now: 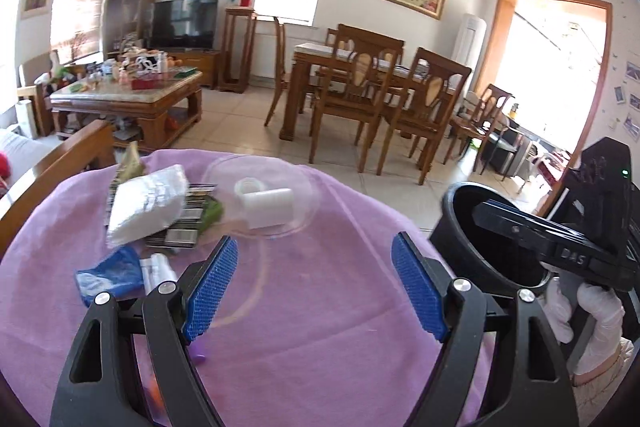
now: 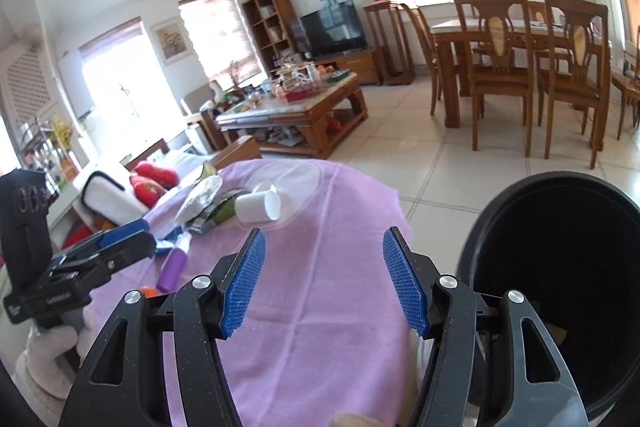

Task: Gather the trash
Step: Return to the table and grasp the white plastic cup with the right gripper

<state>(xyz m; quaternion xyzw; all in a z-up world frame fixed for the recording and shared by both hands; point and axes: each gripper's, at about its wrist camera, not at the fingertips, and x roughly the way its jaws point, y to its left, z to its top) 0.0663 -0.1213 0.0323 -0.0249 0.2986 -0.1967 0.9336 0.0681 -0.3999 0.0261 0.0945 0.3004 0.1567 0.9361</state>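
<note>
Both the left gripper [image 1: 314,281] and right gripper [image 2: 324,277] are held spread and empty. The trash [image 1: 144,207] is piled ahead-left of them, the bin [image 2: 560,267] to the right. Thin wrappers could be missed, or the cloth [image 1: 320,307] snagged.

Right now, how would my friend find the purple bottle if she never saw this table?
Start at the table's purple cloth and find the trash pile near the clear plate. The little purple bottle lies on its side at the pile's near end. Only it has a purple body and white top; its neighbours are wrappers and white tubes.
</note>
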